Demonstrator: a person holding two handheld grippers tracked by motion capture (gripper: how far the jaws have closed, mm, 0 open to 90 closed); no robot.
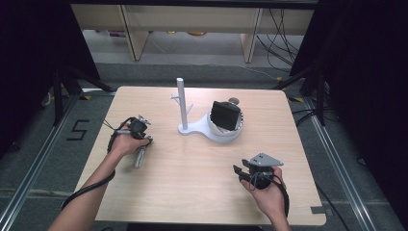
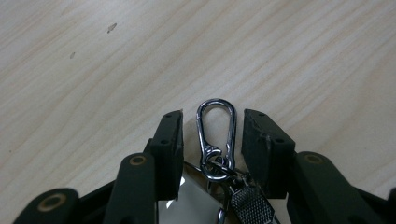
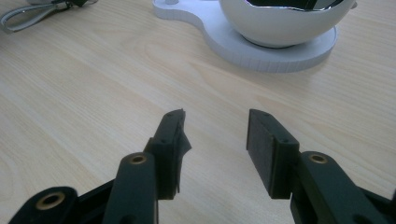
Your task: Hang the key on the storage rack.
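**Carabiner between my left jaws, bench mostly bare**

A white stand (image 1: 185, 126) with an upright post sits at the far middle of the bench (image 1: 192, 168), its white bowl (image 1: 230, 131) to the right holding a dark object. Nothing lies between it and my hands. My left hand-held gripper (image 2: 212, 135) sits at the left, jaws apart, straddling a shiny silver carabiner (image 2: 215, 133) flat on the wood; neither pad touches it. A ring and knurled metal piece hang from its near end. My right hand-held gripper (image 3: 215, 140), near right, is apart and empty.

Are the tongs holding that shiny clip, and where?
No. The clip lies on the table between the left tongs, untouched. The right tongs hold nothing.
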